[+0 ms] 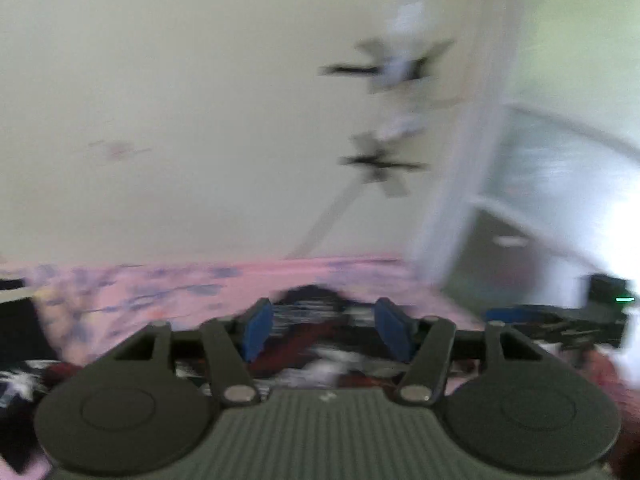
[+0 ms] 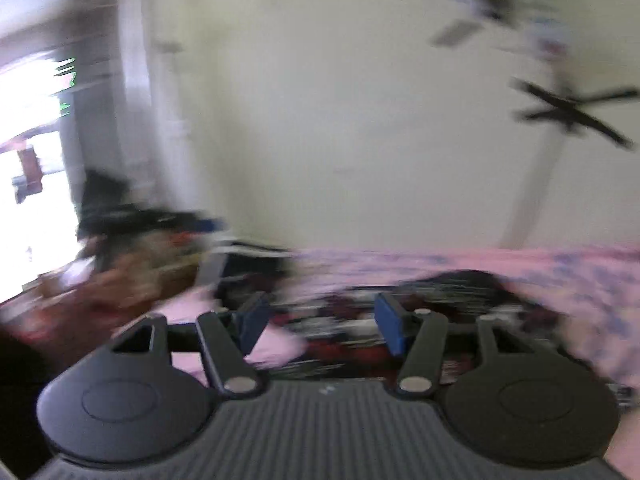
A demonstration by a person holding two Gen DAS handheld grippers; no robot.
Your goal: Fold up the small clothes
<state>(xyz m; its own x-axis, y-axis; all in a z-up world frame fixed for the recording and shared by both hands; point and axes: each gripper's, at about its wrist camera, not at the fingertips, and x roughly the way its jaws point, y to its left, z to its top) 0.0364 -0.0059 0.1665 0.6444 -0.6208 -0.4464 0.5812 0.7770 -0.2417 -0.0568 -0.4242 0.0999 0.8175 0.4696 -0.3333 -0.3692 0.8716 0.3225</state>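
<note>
Dark patterned garment [image 1: 308,320] lies on pink bedsheet [image 1: 160,288]; left gripper [image 1: 322,328] and right gripper [image 2: 320,326] jaws parted, gripping nothing.

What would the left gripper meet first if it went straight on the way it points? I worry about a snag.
Most likely the dark patterned garment lying on the pink sheet, just ahead between the open fingers of the left gripper. Blur leaves depth unclear.
</note>
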